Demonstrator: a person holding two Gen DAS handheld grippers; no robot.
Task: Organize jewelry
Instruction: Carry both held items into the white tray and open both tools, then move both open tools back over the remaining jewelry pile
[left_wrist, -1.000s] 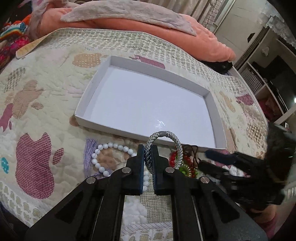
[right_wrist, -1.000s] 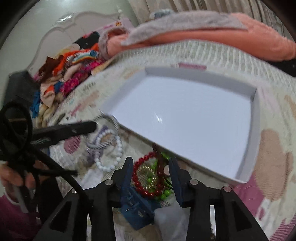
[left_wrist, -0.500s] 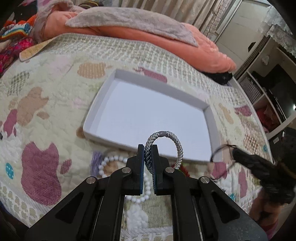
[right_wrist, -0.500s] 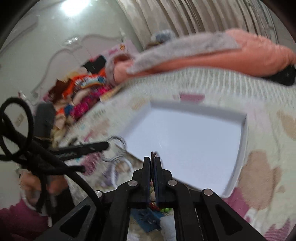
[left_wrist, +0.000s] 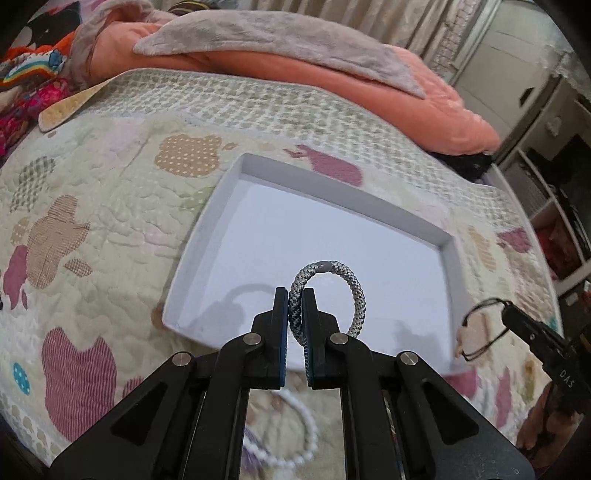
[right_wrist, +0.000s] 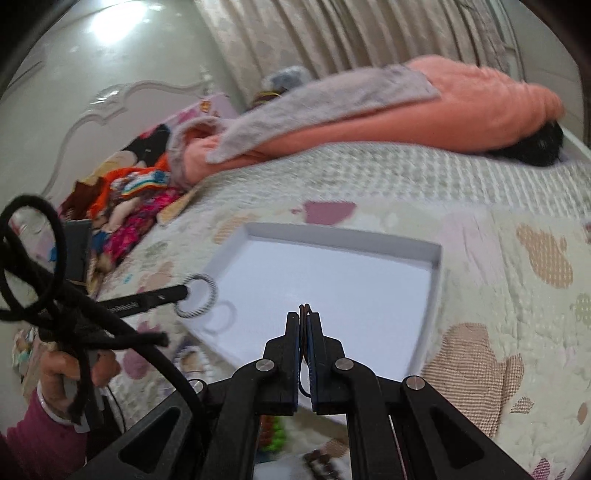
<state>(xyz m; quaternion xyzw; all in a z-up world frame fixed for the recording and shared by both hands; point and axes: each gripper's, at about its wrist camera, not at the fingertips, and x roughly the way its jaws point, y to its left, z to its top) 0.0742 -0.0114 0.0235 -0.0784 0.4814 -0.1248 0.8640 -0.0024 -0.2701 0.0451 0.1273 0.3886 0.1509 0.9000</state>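
Observation:
My left gripper (left_wrist: 294, 295) is shut on a grey braided bracelet (left_wrist: 343, 282) and holds it above the near edge of the white tray (left_wrist: 332, 195). That bracelet also shows in the right wrist view (right_wrist: 207, 295) over the tray's left corner (right_wrist: 236, 240). My right gripper (right_wrist: 304, 317) is shut on a thin dark cord bracelet (right_wrist: 304, 308) above the tray's near side. In the left wrist view that cord loop (left_wrist: 480, 332) hangs from the right gripper's tip by the tray's right edge. The tray holds nothing.
A white bead bracelet (left_wrist: 295, 435) lies on the quilt under my left gripper. Red and green beads (right_wrist: 275, 432) lie under my right gripper. An orange blanket (left_wrist: 295, 74) lies at the far side of the bed, and clothes (right_wrist: 129, 195) are piled at the left.
My right gripper shut on the cord bracelet and lifted it from the pile. Both grippers rose and moved forward over the tray's near edge with their bracelets.

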